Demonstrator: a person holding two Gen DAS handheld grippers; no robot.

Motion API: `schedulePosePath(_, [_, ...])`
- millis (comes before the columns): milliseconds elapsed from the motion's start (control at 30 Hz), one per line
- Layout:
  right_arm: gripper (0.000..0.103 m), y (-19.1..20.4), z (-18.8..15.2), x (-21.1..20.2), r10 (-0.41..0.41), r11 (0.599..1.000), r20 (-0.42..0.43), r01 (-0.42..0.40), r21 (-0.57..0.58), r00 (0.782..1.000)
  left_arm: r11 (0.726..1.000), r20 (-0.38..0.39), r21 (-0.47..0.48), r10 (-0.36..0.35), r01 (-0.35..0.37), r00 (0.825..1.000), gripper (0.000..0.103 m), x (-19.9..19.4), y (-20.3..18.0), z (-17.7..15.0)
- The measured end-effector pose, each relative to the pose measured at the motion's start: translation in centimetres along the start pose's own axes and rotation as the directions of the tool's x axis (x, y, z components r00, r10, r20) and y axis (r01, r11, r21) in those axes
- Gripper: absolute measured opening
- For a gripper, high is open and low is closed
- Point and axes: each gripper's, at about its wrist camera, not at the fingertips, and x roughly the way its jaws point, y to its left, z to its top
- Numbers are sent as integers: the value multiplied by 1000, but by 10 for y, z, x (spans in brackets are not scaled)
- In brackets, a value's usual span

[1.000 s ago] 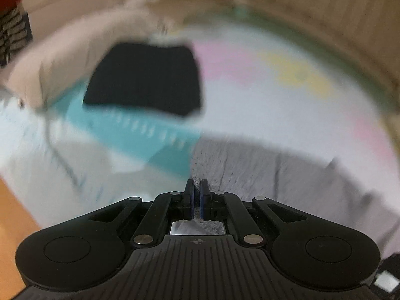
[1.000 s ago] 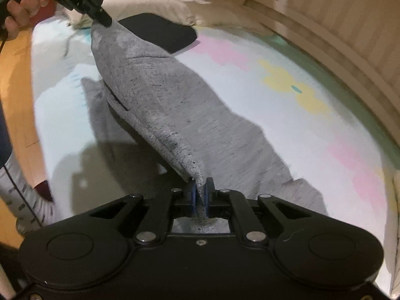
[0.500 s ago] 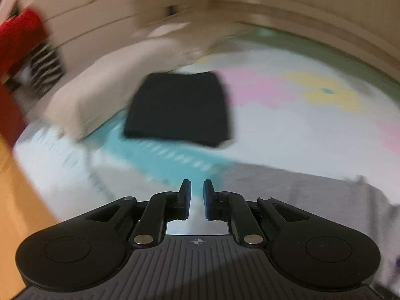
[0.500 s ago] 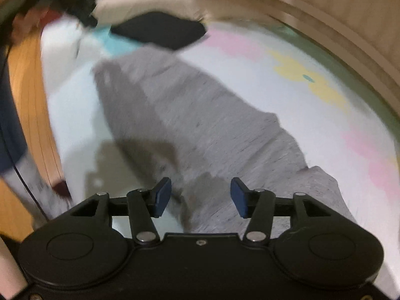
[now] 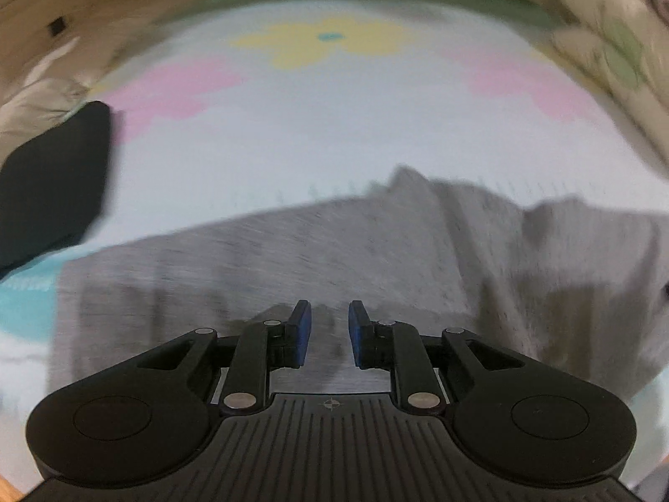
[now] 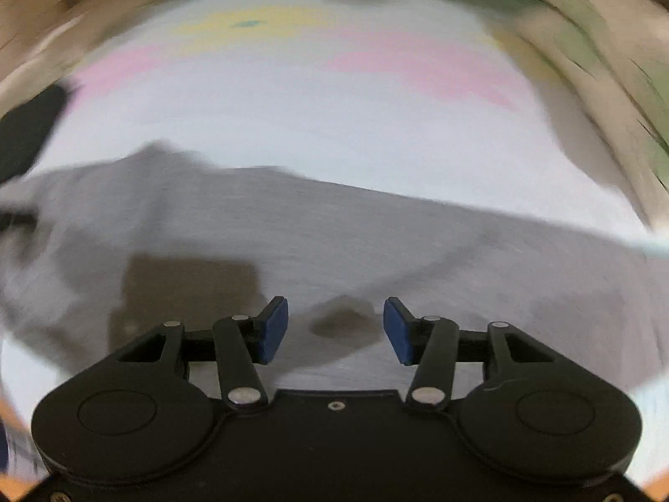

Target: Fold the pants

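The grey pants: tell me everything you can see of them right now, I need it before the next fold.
The grey pants look like soft heathered knit. They lie spread across the pale flower-print bed cover, mostly flat, with a raised wrinkle peak at the far edge and some folds. Both views are motion-blurred, so seams and waistband cannot be made out. The left claw and right claw are open above the cloth, holding nothing.

Heather-grey pants lie on a white bedsheet with pink and yellow flowers.
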Motion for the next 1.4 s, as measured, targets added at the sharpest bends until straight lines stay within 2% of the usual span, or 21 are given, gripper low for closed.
schedulePosePath(133, [57,-65,-6,0,-88,974,-33,93,207,996,999,-99,-44,-3,-1,995,19,29,-11,-5])
schedulePosePath(167, [57,-82,-7,1,-102,958,-44,110,263,994,998,-93,-53,8,-13,996,19,32,-11,-5])
schedulePosePath(333, [54,-169,-20,-1,-133,830,-112,173,530,985,997,-107,-51,44,-50,993,20,32,-16,-2])
schedulePosePath(433, [50,-212,-29,-3,-175,743,-147,229,628,974,996,-112,-69,48,-56,992,20,33,-15,-2])
schedulePosePath(500, [44,-236,-37,-4,-169,690,-153,227,687,974,996,-114,-72,50,-58,992,20,37,-16,1])
schedulePosePath(667, [43,-270,-52,4,-167,598,-138,212,773,976,996,-114,-64,50,-58,992,20,38,-19,6])
schedulePosePath(800, [43,-272,-57,10,-166,585,-131,205,785,977,997,-112,-53,52,-58,992,21,39,-20,9])
schedulePosePath(967, [40,-267,-52,12,-192,597,-106,202,776,976,997,-109,-43,53,-58,993,21,39,-24,10])
schedulePosePath(1000, [17,-266,-52,14,-200,601,-109,209,771,974,997,-109,-43,52,-57,993,21,39,-24,10])
schedulePosePath(1033, [9,-264,-50,15,-209,615,-120,225,755,971,998,-109,-43,50,-55,993,21,39,-24,10])
schedulePosePath(1133, [5,-254,-40,13,-284,663,-143,302,685,948,998,-109,-51,41,-47,993,21,38,-22,10])
schedulePosePath(1167, [4,-254,-37,11,-318,663,-167,345,665,933,998,-109,-54,39,-45,993,21,38,-21,10])
schedulePosePath(1233, [4,-263,-36,12,-367,627,-205,404,666,907,998,-109,-54,36,-42,993,21,39,-20,10])
schedulePosePath(1267, [4,-269,-38,16,-355,606,-227,408,683,907,998,-108,-53,35,-41,994,21,39,-20,10])
schedulePosePath(1333, [7,-277,-44,20,-314,582,-224,374,722,923,998,-108,-53,33,-39,994,21,39,-19,10])
schedulePosePath(1400, [8,-272,-41,21,-336,602,-228,395,694,914,997,-106,-68,24,-31,994,21,36,-16,10])
